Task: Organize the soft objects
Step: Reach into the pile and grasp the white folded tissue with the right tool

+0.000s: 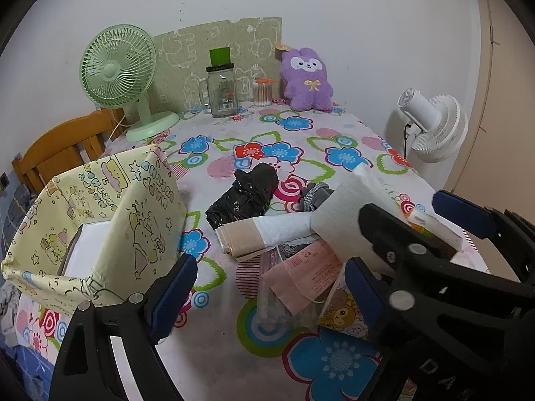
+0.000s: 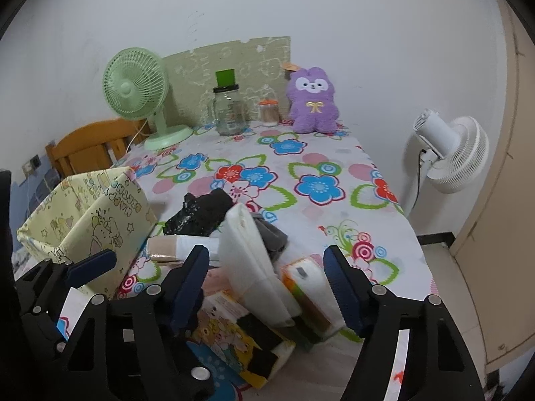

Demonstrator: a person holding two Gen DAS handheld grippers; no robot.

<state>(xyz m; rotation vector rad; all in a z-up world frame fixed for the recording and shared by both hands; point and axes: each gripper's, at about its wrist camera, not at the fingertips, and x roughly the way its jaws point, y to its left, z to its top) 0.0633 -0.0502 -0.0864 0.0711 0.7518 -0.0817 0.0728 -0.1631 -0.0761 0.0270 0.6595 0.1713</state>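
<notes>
A pile of soft things lies mid-table: a black plastic bag [image 1: 245, 188], a beige and white roll [image 1: 264, 234], a grey sock [image 1: 314, 195], a pink mask packet [image 1: 304, 274], a cartoon-print tissue pack [image 2: 230, 334] and a white tissue pack [image 2: 257, 260]. A yellow cartoon-print fabric box [image 1: 97, 220] stands at the left. My right gripper [image 2: 267, 284] is open, with its fingers on either side of the white tissue pack, which is tilted up. My left gripper [image 1: 267, 294] is open and empty, low over the near pile beside the box.
A green desk fan [image 1: 117, 73], a glass jar [image 1: 222, 88], a cotton-swab tub [image 1: 262, 92] and a purple plush [image 1: 307, 78] stand along the far wall. A white floor fan [image 2: 454, 153] stands off the right edge. A wooden chair [image 1: 63, 150] is behind the box.
</notes>
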